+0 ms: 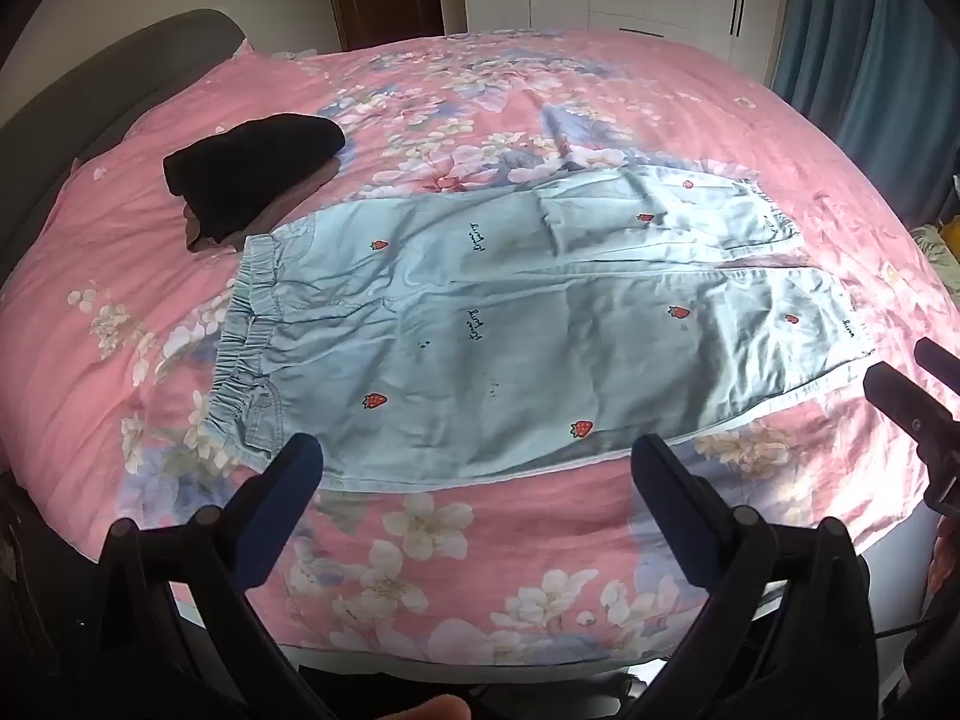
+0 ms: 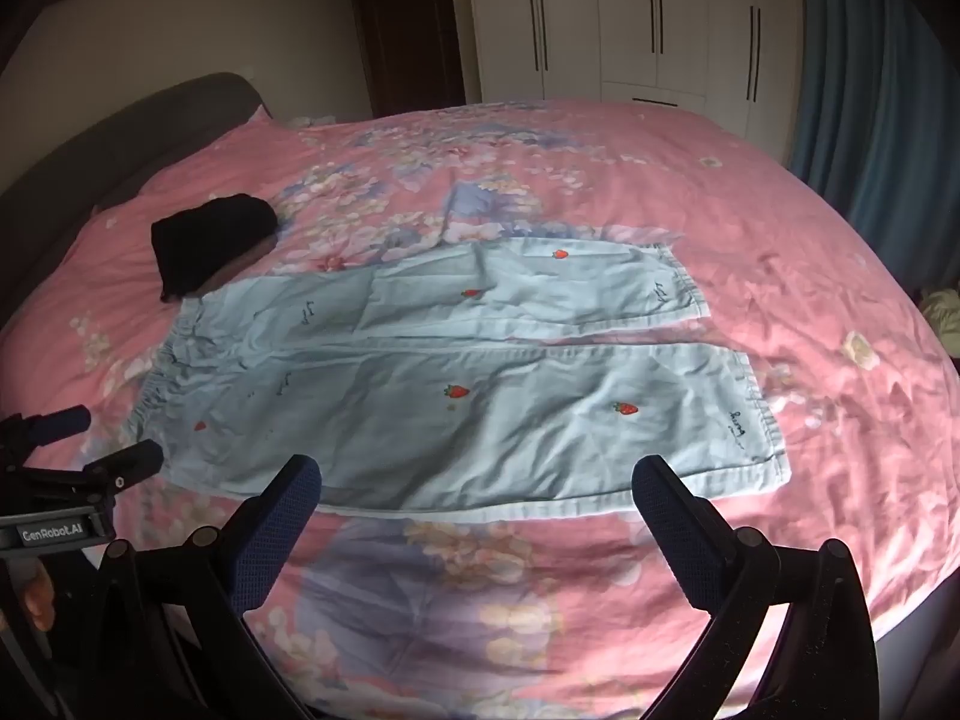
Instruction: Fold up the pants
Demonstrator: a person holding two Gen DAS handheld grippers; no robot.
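A pair of light blue pants point(image 1: 528, 324) with small red strawberry prints lies spread flat on a bed covered by a pink floral bedspread point(image 1: 150, 276). The elastic waistband point(image 1: 246, 330) is toward the left of both views and the two legs run out to the right, side by side, with a narrow gap between them near the cuffs point(image 2: 750, 414). The left gripper point(image 1: 477, 474) hovers above the near edge of the pants, angled downward, its two blue-padded fingers spread wide apart with nothing between them; one finger sits just below the waistband corner and the other below the middle of the nearer leg. The right gripper point(image 2: 477, 480) hovers in the same way farther along the near leg, its fingers also spread wide and empty, and the hem of that leg lies just above and to the right of its right finger. Neither gripper touches the cloth. In the right wrist view the left gripper shows at the left edge, near the waistband; in the left wrist view the right gripper shows at the right edge, near the cuff. A folded black garment point(image 1: 252, 180) rests on the bedspread just beyond the waistband. White wardrobe doors point(image 2: 630, 18) and a blue curtain point(image 2: 864, 96) stand behind the bed.
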